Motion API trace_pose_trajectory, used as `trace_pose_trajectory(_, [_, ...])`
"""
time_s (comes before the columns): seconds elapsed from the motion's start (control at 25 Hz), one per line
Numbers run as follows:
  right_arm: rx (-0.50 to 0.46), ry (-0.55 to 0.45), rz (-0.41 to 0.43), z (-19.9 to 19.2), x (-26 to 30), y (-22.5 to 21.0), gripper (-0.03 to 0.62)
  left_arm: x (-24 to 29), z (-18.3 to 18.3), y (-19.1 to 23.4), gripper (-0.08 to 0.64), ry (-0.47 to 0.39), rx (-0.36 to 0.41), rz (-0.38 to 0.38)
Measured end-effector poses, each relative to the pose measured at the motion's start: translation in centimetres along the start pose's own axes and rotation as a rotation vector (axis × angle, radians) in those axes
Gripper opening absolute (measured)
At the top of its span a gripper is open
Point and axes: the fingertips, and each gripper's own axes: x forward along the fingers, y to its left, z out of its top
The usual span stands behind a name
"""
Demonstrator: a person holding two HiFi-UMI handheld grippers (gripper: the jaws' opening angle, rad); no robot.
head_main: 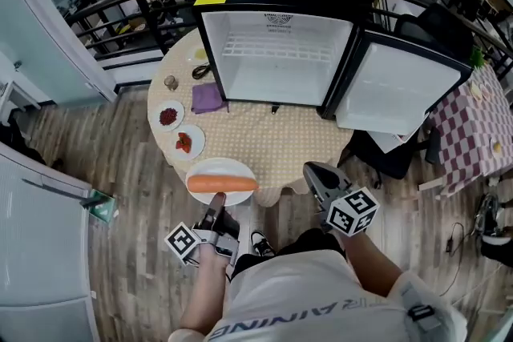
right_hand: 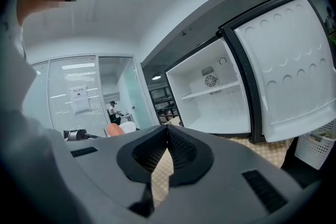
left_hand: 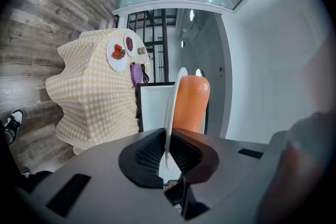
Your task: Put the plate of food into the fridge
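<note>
Table (head_main: 264, 144): fridge (head_main: 276, 52), two saucers (head_main: 170, 116), purple cloth (head_main: 208, 98).

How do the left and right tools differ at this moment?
The left tool is shut on the rim of the white plate carrying the carrot; the right tool is shut on nothing. The left tool meets the plate's near edge; the right tool faces the open fridge, touching nothing. Both are closed.

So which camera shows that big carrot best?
The head view: the carrot lies whole across the white plate. The left gripper view sees it foreshortened behind the plate's edge; the right gripper view catches only an orange tip.
</note>
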Motion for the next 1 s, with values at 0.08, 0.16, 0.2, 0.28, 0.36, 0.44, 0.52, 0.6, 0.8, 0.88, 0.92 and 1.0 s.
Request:
trace_pose_trajectory(0.08, [-0.003,0.003,-0.02,0.0,0.5,0.1,0.022,0.8,1.0,0.0,0.029,0.02,0.001,-0.003])
trace_pose_trajectory(0.16, [-0.001,0.007,-0.055,-0.2,0.6,-0.5,0.023,1.8,1.3,0.1,0.029,0.044,-0.01,-0.008])
trace_pose_trajectory(0.2, [0.004,0.004,-0.075,-0.1,0.6,-1.0,0.023,2.4,1.4,0.2,0.029,0.059,-0.012,-0.007])
trace_pose_trajectory(0.28, [0.012,-0.01,-0.111,0.2,0.5,-2.0,0.023,3.7,1.4,0.6,0.029,0.093,-0.01,0.002])
trace_pose_trajectory(0.36, [0.013,-0.022,-0.139,0.5,0.4,-3.2,0.022,5.3,1.1,1.0,0.029,0.125,-0.006,0.012])
trace_pose_trajectory(0.44, [0.026,-0.032,-0.164,0.8,0.3,-4.6,0.023,7.1,0.6,0.9,0.029,0.153,-0.01,0.017])
trace_pose_trajectory(0.52, [0.045,-0.042,-0.182,0.9,0.3,-5.9,0.023,8.6,0.0,0.8,0.029,0.178,-0.013,0.024])
trace_pose_trajectory(0.6, [0.059,-0.054,-0.191,1.3,0.4,-7.3,0.023,10.3,-0.7,0.6,0.029,0.202,-0.007,0.034])
trace_pose_trajectory(0.8, [0.089,-0.091,-0.188,2.6,1.1,-10.5,0.023,15.1,-1.3,-0.6,0.029,0.244,0.042,0.043])
trace_pose_trajectory(0.88, [0.088,-0.088,-0.186,2.6,1.2,-11.8,0.023,16.9,-1.4,-0.6,0.029,0.251,0.059,0.046])
trace_pose_trajectory(0.92, [0.089,-0.085,-0.186,2.5,1.2,-12.5,0.023,17.6,-1.7,-0.7,0.029,0.253,0.06,0.049])
trace_pose_trajectory(1.0, [0.096,-0.075,-0.192,2.1,1.2,-13.7,0.023,18.8,-2.3,-0.6,0.029,0.259,0.051,0.056])
